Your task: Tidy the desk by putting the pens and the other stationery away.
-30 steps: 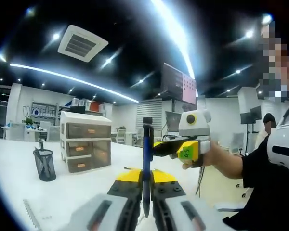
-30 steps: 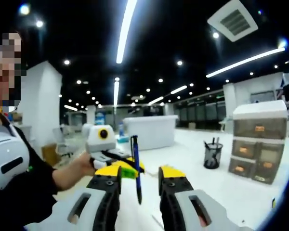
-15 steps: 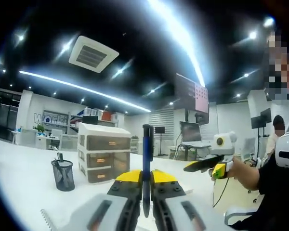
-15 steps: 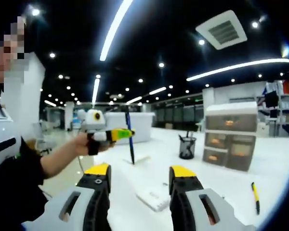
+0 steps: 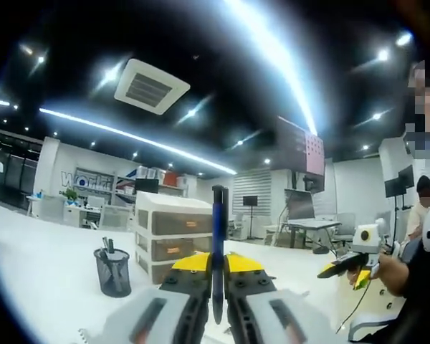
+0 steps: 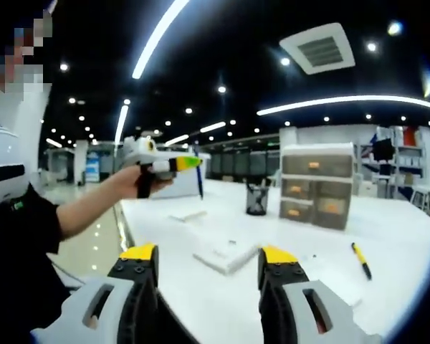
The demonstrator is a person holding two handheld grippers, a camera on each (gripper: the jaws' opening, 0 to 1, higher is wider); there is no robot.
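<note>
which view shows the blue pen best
The left gripper view: the blue pen stands upright, large and centred, clamped in the left claw. In the right gripper view the same pen is small and far off, hanging from that claw.

In the left gripper view, the pen holder (image 5: 115, 272) stands on the desk (image 5: 36, 279), just left of the drawer unit (image 5: 173, 236). In the right gripper view, the holder (image 6: 256, 198) is also just left of the drawers (image 6: 317, 185); a flat pad (image 6: 226, 254) lies nearer, and a loose pen (image 6: 360, 259) lies to its right.
</note>
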